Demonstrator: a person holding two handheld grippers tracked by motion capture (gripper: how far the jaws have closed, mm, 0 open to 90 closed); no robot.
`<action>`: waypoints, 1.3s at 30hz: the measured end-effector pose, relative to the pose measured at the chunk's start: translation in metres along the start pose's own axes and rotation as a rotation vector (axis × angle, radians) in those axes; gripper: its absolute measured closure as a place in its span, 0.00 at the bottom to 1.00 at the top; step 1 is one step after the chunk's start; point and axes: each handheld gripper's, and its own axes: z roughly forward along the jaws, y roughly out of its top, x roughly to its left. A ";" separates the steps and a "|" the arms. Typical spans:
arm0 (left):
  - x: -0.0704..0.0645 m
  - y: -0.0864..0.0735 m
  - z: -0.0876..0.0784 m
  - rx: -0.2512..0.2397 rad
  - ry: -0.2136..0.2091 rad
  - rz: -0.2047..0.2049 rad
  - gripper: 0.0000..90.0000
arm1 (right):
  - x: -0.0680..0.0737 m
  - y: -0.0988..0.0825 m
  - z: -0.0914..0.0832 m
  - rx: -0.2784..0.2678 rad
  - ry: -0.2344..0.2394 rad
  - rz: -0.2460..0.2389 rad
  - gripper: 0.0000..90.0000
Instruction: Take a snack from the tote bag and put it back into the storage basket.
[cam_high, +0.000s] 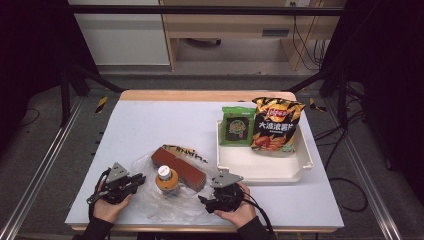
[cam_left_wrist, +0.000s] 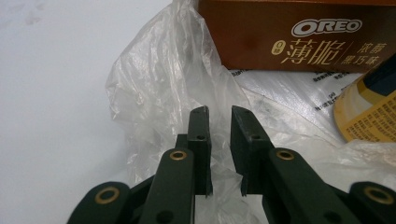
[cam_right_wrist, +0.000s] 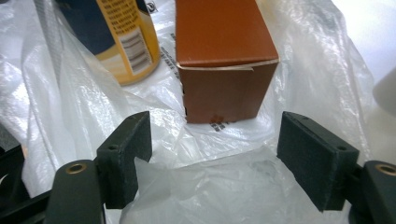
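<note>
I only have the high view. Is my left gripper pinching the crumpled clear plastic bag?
Observer: The left gripper has its jaws a narrow gap apart. The crumpled clear plastic bag lies behind them, and nothing looks clamped.
Operator: And the right one?
Observer: The right gripper has its jaws wide apart. A fold of the bag lies between them, with the pads off it.
Operator: What's straight ahead of it?
Observer: The end flap of the brown cardboard Oreo box. The yellow-labelled bottle is to its left in that view.
</note>
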 end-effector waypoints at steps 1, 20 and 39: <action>0.000 0.000 0.000 0.000 0.000 -0.001 0.87 | 0.000 -0.002 0.001 0.003 0.000 0.006 0.29; 0.000 0.000 0.000 -0.003 0.003 0.004 0.86 | 0.004 0.027 -0.030 -0.135 0.022 0.005 0.27; 0.000 0.000 0.000 -0.013 -0.002 -0.002 0.86 | -0.001 0.078 0.023 -0.058 0.000 0.001 0.38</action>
